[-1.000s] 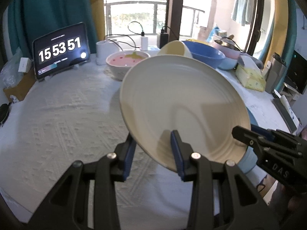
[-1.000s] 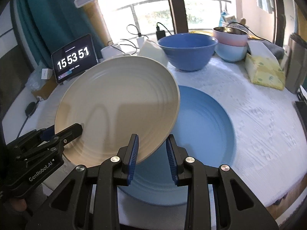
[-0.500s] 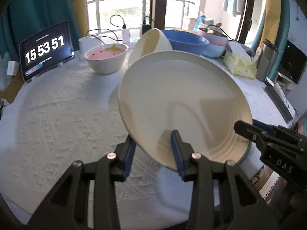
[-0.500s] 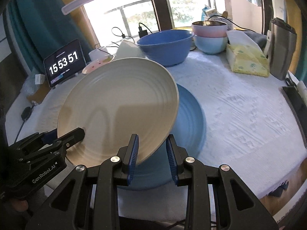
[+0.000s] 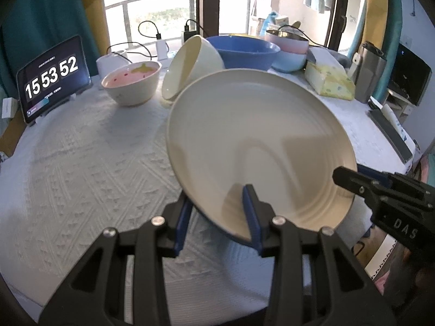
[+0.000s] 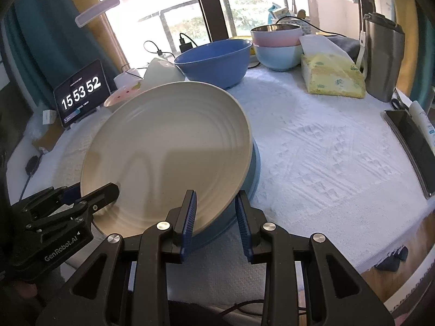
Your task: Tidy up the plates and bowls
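Left wrist view: the left tool point(image 5: 217, 212) pinches the near rim of the cream plate point(image 5: 258, 146), held tilted above the tabletop point(image 5: 81, 163).
Left view, unsorted: the pink-lined bowl point(image 5: 131, 81) at 11 o'clock and a cream bowl point(image 5: 190, 65) tipped on its side.
Right wrist view: the right tool point(image 6: 216, 212) straddles the plate's rim at 6 o'clock, and I cannot tell if it clamps; the blue plate point(image 6: 254, 168) lies under the cream one.
Right view, already nested: pink bowl point(image 6: 276, 36) in the light blue bowl point(image 6: 278, 57) at 1 o'clock.
Progress: early; plates nearly stacked, bowls remain.
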{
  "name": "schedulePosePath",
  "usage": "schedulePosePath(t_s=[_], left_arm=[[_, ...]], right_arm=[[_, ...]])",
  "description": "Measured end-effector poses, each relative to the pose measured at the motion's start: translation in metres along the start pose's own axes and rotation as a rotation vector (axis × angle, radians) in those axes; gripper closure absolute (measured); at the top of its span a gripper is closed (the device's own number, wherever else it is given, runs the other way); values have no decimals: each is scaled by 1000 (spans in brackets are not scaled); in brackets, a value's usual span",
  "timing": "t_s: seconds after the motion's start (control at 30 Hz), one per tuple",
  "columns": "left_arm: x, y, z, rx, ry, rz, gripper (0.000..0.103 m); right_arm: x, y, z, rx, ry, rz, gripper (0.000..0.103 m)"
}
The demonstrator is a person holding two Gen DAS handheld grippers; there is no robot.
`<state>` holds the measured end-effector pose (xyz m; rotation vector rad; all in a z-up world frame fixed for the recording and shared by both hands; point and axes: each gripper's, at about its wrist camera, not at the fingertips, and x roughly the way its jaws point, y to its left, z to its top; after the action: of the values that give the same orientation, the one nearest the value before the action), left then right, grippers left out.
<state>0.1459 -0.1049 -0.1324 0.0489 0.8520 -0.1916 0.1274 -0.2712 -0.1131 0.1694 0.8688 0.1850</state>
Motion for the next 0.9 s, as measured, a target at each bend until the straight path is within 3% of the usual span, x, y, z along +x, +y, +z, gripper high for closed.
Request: schedulePosePath(t_s=[0.4,0.9], left_arm=[[8,2,-3,9,44,-3,56],[-4,37,14,-85,-37,59,55]], right_arm=[[-4,-7,-1,4,-19,-21,71],[-2,-15,8,24,-25,-38,71]])
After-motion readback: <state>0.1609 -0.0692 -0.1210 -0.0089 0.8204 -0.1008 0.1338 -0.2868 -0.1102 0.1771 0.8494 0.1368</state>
